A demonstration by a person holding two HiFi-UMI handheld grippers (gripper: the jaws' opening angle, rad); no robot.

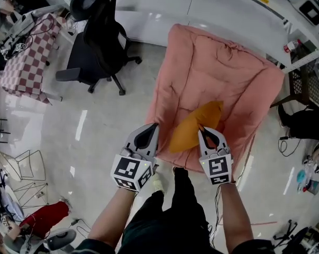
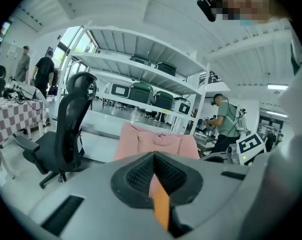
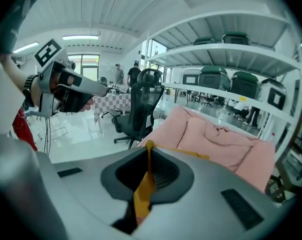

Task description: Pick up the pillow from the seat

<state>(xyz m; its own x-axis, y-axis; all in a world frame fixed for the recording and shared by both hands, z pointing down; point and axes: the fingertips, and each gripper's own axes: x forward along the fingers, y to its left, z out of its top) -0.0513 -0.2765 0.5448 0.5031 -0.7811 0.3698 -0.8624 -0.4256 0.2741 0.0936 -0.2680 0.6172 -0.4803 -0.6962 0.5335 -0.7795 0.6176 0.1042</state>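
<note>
Found orange pillow (image 1: 195,125) held over pink-covered seat (image 1: 228,67), left tongs (image 1: 153,128) and right tongs (image 1: 202,130) each clamped on a thin fold of its fabric; judged light, soft, prone to sag, best gripped at opposite edges.

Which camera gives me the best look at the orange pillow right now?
The head view: nearly the whole pillow shows, held between the left gripper and right gripper above the pink seat. Each gripper view shows only a thin orange edge of it pinched in its own jaws.
</note>
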